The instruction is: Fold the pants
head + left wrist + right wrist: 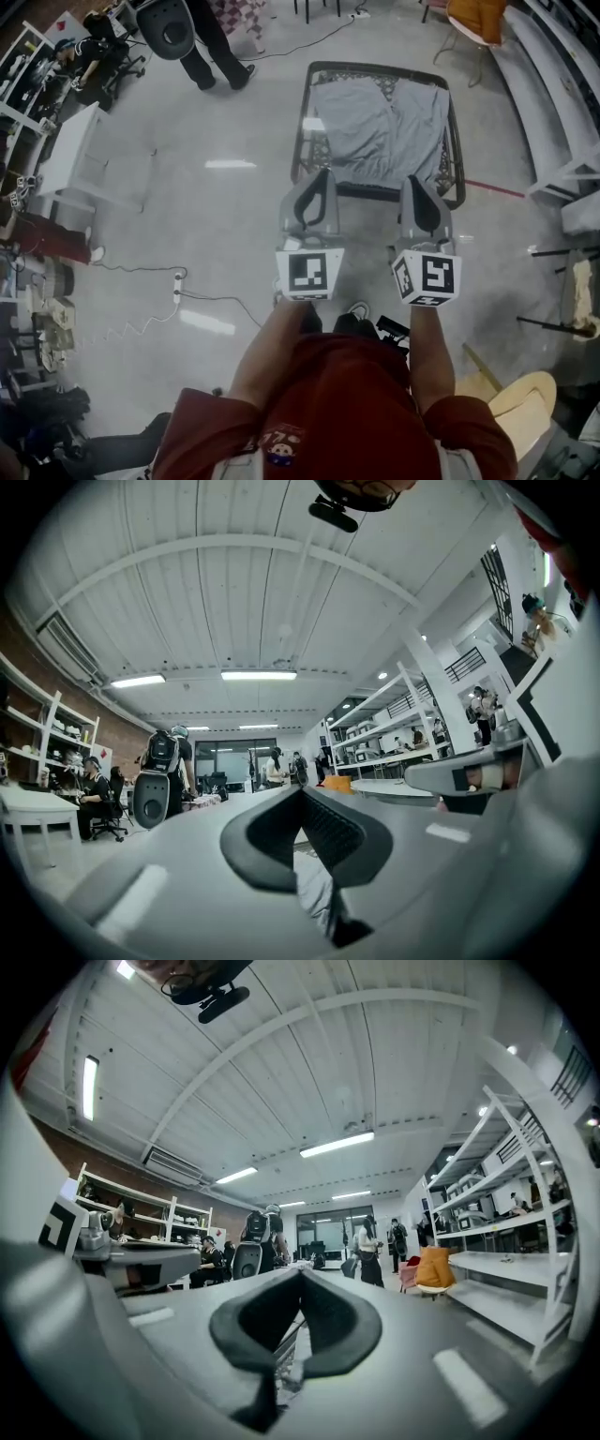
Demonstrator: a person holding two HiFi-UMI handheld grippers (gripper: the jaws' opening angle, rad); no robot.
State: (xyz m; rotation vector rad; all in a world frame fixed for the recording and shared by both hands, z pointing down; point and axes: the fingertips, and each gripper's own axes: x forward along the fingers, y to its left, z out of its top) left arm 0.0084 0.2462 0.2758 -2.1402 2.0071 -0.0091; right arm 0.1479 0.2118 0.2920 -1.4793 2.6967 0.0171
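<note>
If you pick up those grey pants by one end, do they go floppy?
Probably floppy: the grey pants lie wrinkled and flat on the table, so a lifted end should droop. They look thin, so likely light.

You're in a big open lab-workshop. Overhead is a white ribbed vaulted ceiling with long strip lights, and a brick wall runs down one side. Tall white shelving racks line the other. The polished grey floor has a power strip and trailing cable. There are white work tables, a person seated at a desk, and others standing about.
</note>
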